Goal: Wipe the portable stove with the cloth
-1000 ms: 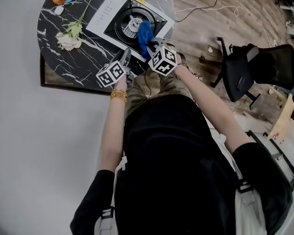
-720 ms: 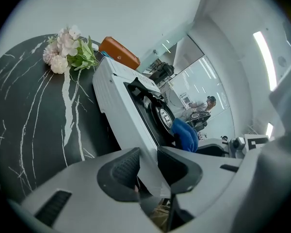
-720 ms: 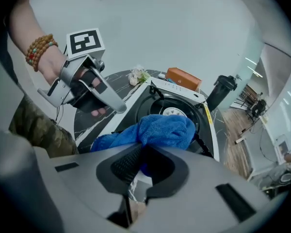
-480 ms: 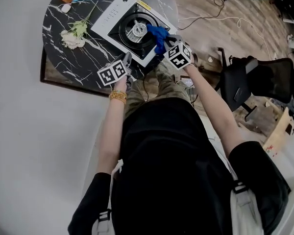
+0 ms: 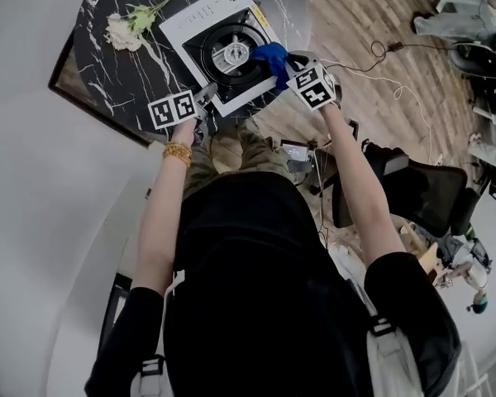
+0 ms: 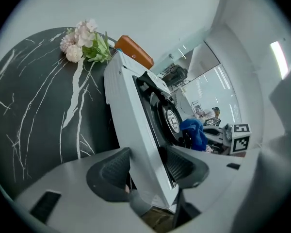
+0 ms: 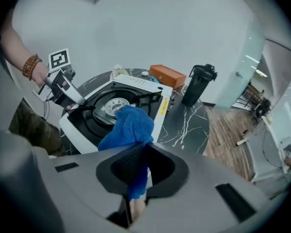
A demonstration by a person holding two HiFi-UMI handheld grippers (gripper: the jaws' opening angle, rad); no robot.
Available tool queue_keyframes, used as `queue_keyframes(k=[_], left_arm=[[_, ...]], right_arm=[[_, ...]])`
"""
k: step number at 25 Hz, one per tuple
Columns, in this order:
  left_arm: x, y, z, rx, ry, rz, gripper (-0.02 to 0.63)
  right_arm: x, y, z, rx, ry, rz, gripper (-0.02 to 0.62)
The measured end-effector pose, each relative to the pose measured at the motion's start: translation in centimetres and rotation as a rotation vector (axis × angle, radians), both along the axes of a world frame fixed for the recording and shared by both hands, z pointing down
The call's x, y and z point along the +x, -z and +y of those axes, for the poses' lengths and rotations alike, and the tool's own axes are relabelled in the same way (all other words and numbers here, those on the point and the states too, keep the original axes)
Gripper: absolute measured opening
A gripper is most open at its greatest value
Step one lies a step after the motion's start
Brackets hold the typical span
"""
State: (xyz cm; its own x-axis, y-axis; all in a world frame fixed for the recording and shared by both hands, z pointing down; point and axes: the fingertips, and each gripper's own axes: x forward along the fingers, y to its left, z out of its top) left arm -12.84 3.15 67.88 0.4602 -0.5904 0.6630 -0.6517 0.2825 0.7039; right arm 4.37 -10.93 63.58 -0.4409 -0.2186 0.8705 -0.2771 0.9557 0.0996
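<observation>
Two hand-held grippers work at the stove [image 5: 190, 25], which lies at the near edge of the table [image 5: 107, 69] with one corner toward the person.

The right hand-held gripper [image 7: 136, 171] is closed on the cloth [image 7: 128, 127]. It pinches a bunched fold, and the rest hangs as a wad over the stove's right side, just beside the burner [image 5: 234, 54]. The cloth looks soft, limp and light, with a thick pile. It should mould itself to the pan and grate, but it may snag on the grate's prongs. A grip high on the fold, as it is now, leaves enough loose cloth below to do the wiping and keeps the hard jaws off the metal.

The left hand-held gripper [image 6: 148, 166] has just been opening its jaws. They stand apart astride the stove's near corner, one pad under the white casing and one over it. The casing nearly fills the gap, yet no clamping shows.

The stove looks stiff but fairly light, with a smooth painted shell, and the marble top under it looks slick. It would likely slide under wiping strokes unless it is steadied. The plain rim at that corner seems the best place to hold it, since it is flat, rigid and clear of the burner. The pads may slip on the glossy paint, so a square, firm bite would suit.
</observation>
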Motion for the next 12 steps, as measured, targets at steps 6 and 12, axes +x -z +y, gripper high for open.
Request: queue_keyframes(k=[6, 12], left_arm=[[0.3, 0.4, 0.1, -0.004, 0.021, -0.014, 0.224], [0.6, 0.5, 0.0, -0.034, 0.043, 0.001, 0.215]], right_arm=[[-1.6, -1.8, -0.8, -0.141, 0.234, 0.09, 0.021], [-3.6, -1.7, -1.6, -0.076, 0.451, 0.213, 0.021]])
